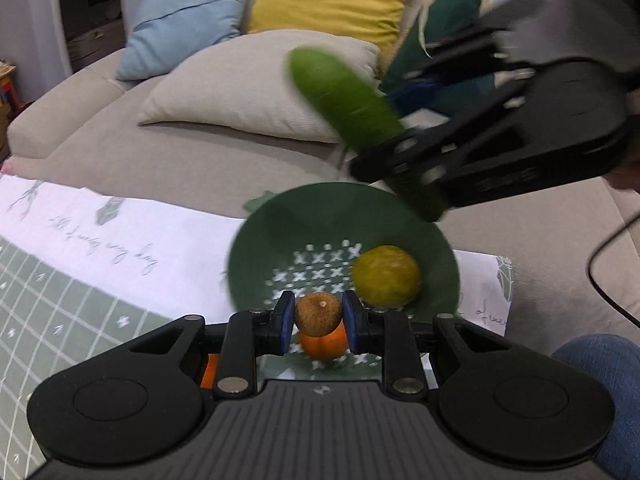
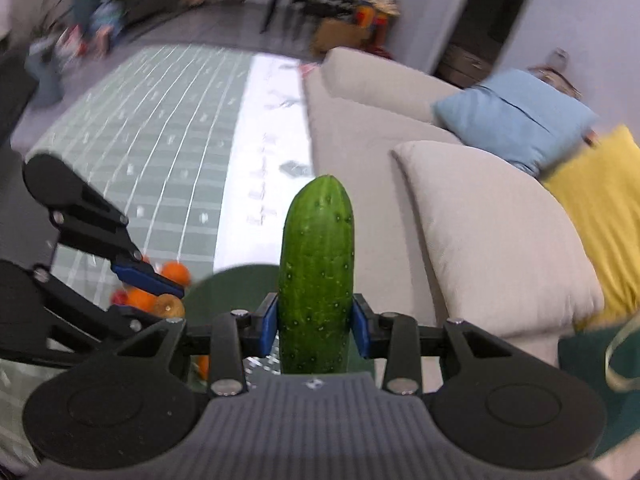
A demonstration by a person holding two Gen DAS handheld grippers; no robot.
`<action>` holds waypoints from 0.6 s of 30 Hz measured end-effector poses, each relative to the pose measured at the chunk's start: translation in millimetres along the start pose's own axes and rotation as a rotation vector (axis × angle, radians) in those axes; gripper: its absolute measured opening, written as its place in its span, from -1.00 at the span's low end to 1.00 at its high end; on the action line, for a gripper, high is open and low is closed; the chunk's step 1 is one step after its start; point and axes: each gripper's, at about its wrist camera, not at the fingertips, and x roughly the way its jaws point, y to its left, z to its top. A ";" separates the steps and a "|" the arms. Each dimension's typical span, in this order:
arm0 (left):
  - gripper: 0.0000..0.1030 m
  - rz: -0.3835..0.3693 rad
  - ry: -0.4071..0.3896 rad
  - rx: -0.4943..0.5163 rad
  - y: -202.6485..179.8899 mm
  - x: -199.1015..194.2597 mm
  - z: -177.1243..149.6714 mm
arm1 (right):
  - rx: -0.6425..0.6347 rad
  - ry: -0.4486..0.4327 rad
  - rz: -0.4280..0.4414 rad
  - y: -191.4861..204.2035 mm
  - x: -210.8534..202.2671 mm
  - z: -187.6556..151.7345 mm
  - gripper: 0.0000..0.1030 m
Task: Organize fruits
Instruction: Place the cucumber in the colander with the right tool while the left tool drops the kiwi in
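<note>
Cucumber (image 2: 316,276) clamped in right gripper (image 2: 316,326), long axis along the fingers, tip beyond, hanging over the green colander (image 1: 280,232) far rim. Left gripper (image 1: 319,316) nearer, closed on brown fruit (image 1: 319,314) above near rim, beside yellow-green citrus (image 1: 386,276).

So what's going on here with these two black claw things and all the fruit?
A person is sorting produce with two hand-held claws. The left claw grips a small brown fruit over the green colander, which already holds a yellow-green citrus. The right claw holds a cucumber above the colander.
</note>
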 end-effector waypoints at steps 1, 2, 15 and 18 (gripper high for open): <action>-0.46 -0.006 0.006 0.004 -2.7 5.3 -0.1 | -0.043 0.011 0.016 -1.0 9.0 -0.6 -0.34; -0.46 -0.009 0.015 0.005 -5.0 10.1 -0.6 | -0.087 0.021 0.030 -1.1 16.5 -1.1 -0.34; -0.45 -0.020 0.086 -0.005 -16.0 52.6 -4.0 | -0.608 0.142 0.099 24.8 88.6 -11.0 -0.34; -0.45 -0.028 0.097 -0.005 -17.1 59.2 -3.4 | -0.624 0.158 0.114 22.9 95.3 -11.1 -0.34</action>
